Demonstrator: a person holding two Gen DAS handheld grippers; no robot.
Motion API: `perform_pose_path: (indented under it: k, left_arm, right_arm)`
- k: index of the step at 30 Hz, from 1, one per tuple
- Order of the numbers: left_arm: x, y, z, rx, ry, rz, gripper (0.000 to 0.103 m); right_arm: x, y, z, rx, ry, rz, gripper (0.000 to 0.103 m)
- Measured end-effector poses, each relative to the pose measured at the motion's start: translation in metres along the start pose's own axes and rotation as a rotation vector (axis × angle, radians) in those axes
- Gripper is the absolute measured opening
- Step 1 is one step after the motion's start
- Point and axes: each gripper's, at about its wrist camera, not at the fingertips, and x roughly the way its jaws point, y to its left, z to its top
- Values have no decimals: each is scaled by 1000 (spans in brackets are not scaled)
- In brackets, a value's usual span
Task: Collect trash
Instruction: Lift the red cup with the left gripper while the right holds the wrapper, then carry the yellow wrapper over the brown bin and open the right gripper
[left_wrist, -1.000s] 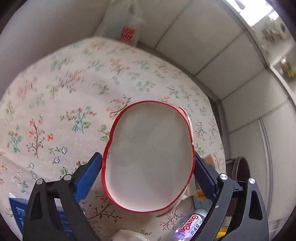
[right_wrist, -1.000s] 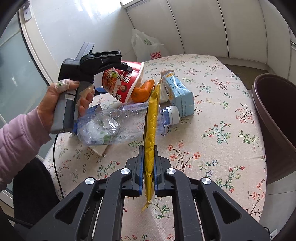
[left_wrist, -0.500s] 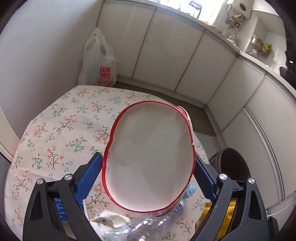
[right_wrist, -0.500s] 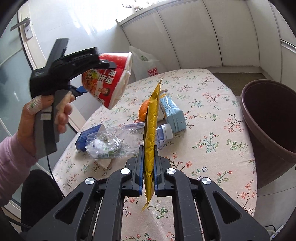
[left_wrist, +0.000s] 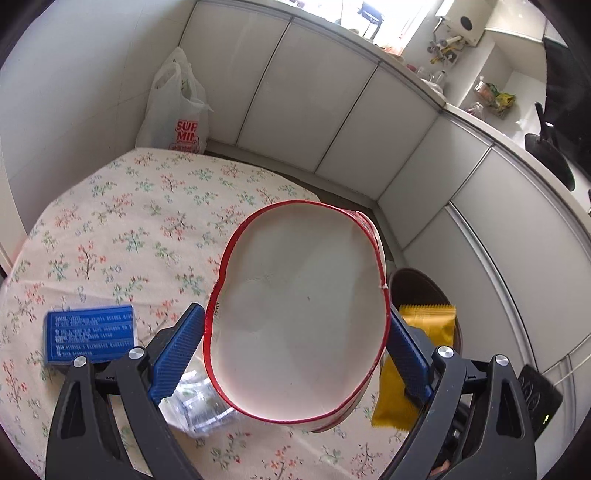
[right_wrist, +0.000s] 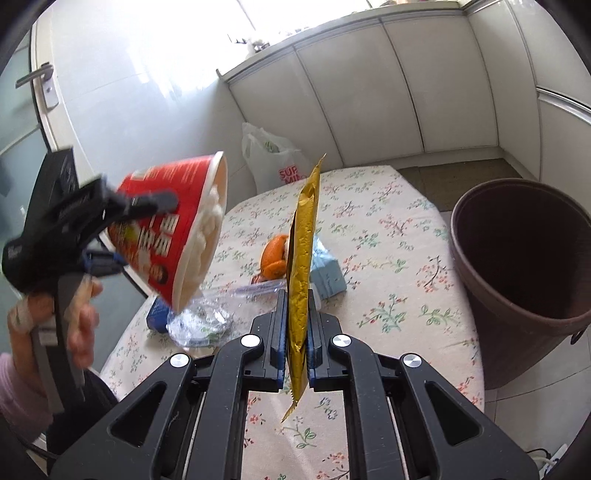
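My left gripper is shut on a red instant-noodle cup, squeezing it oval, and holds it in the air above the table. From the right wrist view the cup hangs tilted at the left, white paper inside it. My right gripper is shut on a yellow wrapper held edge-on and upright; the same wrapper shows at the right in the left wrist view. A brown bin stands beside the table at the right.
On the floral tablecloth lie a crushed clear bottle, an orange peel, a light blue carton and a dark blue box. A white plastic bag stands behind the table. White cabinets ring the room.
The left gripper has risen with the cup and swung toward the bin side. The right gripper has lifted a little with the wrapper, and more of the bin shows.
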Motion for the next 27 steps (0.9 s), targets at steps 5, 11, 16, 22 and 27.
perform_pose_path:
  k: [5,11,16,22,27]
  left_arm:
    - [3,-3,-12,-13,26,-16,90]
    - [14,-8,-21,-8,55,-26,90]
    - [20,-16,-25,0,69,-39,90]
    - [29,-34,-23,30,80,-51,90]
    - [42,-56,-20,56,94,-64,91]
  right_arm:
    - [-13,-11,18,2,-52,-47,9]
    - [-42,-41,56,26,-147,-158,9]
    - [-52,-69,81,23,-163,-330,9]
    - [-40,-108,98,24,-95,-593,9]
    - [-40,-138,98,69,-116,-755,81]
